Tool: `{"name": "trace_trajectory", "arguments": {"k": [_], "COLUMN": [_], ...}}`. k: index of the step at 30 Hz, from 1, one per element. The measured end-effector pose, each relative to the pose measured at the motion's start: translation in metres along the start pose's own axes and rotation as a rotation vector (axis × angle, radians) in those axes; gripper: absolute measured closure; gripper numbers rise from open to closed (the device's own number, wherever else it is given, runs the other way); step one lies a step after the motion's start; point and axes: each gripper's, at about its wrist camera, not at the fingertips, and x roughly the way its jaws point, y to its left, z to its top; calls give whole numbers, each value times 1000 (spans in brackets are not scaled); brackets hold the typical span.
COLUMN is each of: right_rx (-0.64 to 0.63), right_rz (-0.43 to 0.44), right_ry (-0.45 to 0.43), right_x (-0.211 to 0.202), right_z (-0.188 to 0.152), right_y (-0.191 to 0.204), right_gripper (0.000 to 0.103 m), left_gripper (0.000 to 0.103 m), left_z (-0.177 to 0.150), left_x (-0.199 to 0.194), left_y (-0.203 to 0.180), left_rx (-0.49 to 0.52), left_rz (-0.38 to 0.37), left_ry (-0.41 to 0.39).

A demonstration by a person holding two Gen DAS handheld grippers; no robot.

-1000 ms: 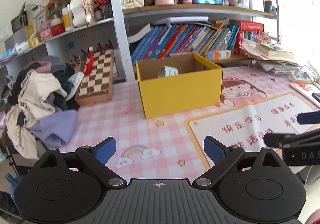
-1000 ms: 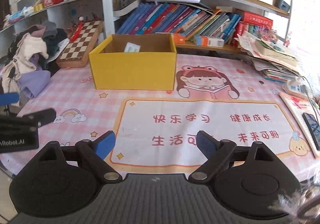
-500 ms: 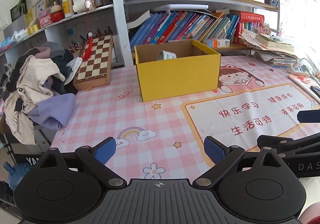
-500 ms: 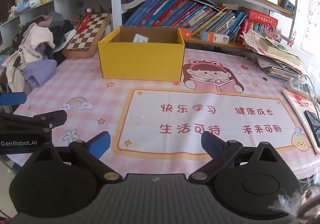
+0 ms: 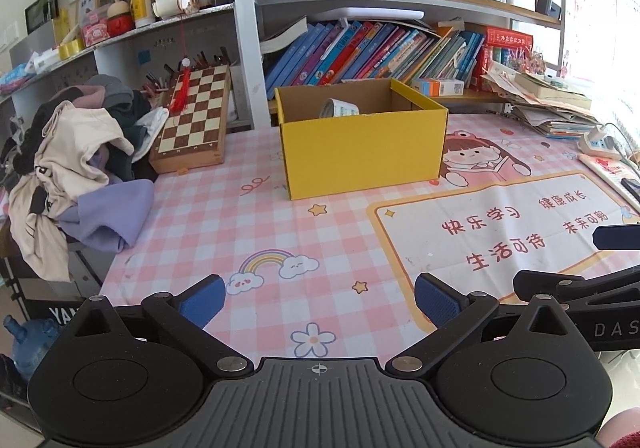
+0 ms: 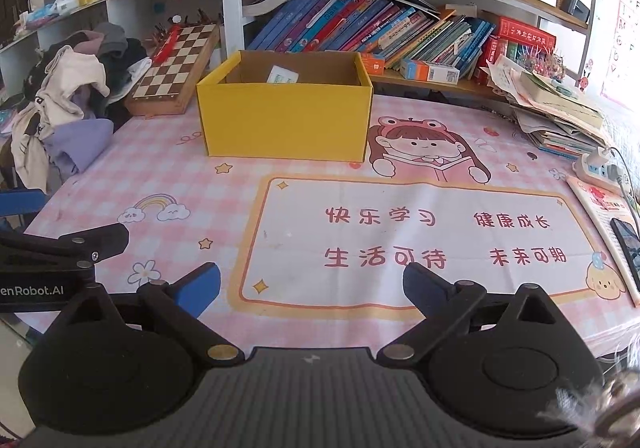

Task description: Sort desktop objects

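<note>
A yellow cardboard box (image 5: 362, 152) stands open on the pink checked desk mat (image 5: 224, 224); it also shows in the right wrist view (image 6: 284, 128). A white labelled roll (image 5: 338, 109) lies inside it, seen as a pale item (image 6: 282, 74) in the right wrist view. My left gripper (image 5: 318, 300) is open and empty, low over the near part of the mat. My right gripper (image 6: 312, 288) is open and empty, over the printed panel of the mat. Each gripper shows at the edge of the other's view.
A folded chessboard (image 5: 196, 120) leans behind the box at the left. A heap of clothes (image 5: 76, 164) lies at the left edge. Books fill the shelf (image 5: 376, 52) behind. Stacked papers (image 6: 560, 112), a power strip (image 6: 598, 166) and a phone (image 6: 628, 244) lie at the right.
Both grippers have drawn back from the box toward the near edge of the desk, so the box looks smaller and more mat shows. Both stay open and empty.
</note>
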Motion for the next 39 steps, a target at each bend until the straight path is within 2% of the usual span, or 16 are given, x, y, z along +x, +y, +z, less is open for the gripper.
{"name": "trace_trajectory", "arguments": {"k": [4,39], "right_rx": [-8,-27], "right_rz": [12,20], "right_ry": [0,17], "right_x": [4,6], "right_z": [2,3], "right_y": [-9,0], "right_gripper": [4,4], "left_gripper": [1,0], "left_z": [1,-3], "left_x": [0,-3], "left_y": [2,15], "left_rx": [-4,-35], "left_rz": [-2,-4], "left_ry": [-1,-2]}}
